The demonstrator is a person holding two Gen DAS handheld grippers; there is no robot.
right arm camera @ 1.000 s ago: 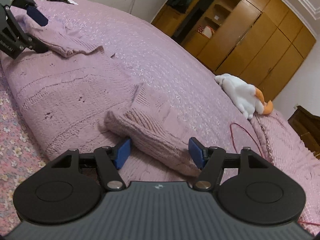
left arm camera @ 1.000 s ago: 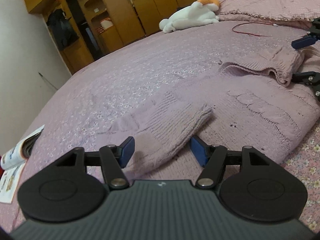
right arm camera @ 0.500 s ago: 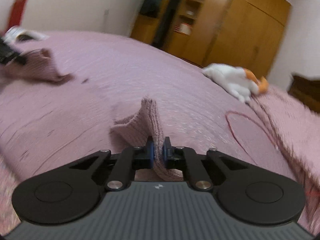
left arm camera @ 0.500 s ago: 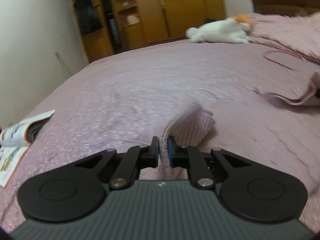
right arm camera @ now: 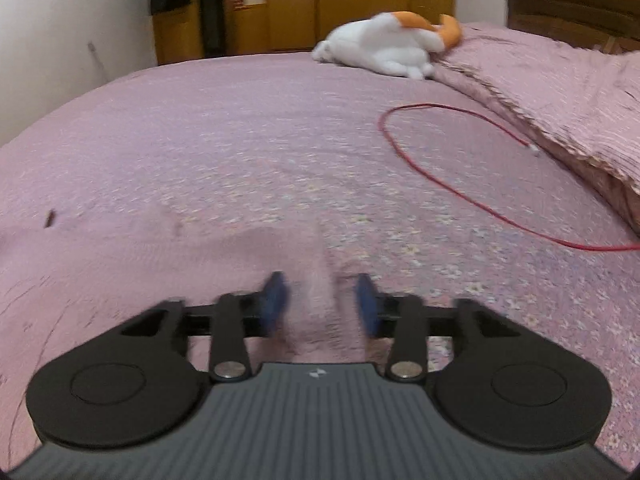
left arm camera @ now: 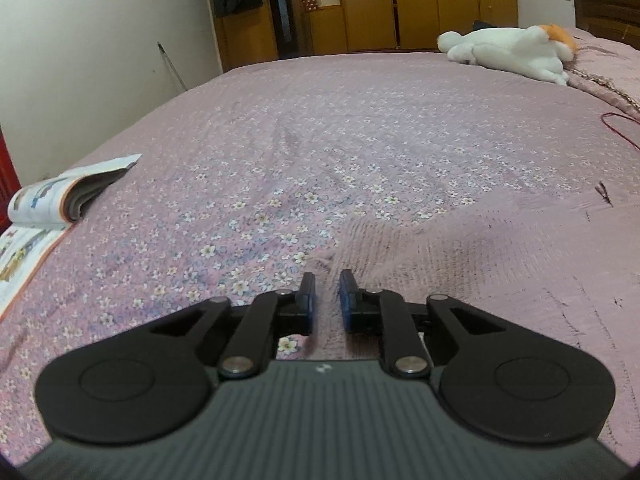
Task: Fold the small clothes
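Note:
A pale pink knitted sweater (left arm camera: pixel 500 264) lies flat on the flowered bedspread (left arm camera: pixel 320 140), filling the lower right of the left wrist view. My left gripper (left arm camera: pixel 327 292) sits low over the sweater's left edge. Its jaws are just starting to open, and a narrow fold of the sleeve still fills the small gap between the blue pads. In the blurred right wrist view the sweater (right arm camera: pixel 120 264) spreads to the lower left. My right gripper (right arm camera: pixel 322 300) is opening wide, and a ridge of sleeve fabric stands between the pads, apart from both.
An open magazine (left arm camera: pixel 60 200) lies at the bed's left edge by the wall. A white and orange plush toy (right arm camera: pixel 388 44) rests at the far side beside a folded pink quilt (right arm camera: pixel 560 92). A red cable (right arm camera: pixel 440 176) loops across the bedspread. Wooden wardrobes (left arm camera: pixel 360 4) stand behind.
Both grippers closed on a sleeve, carried it across and rolled level. Since half a second ago the right jaws have sprung wide apart and the left gap has widened slightly.

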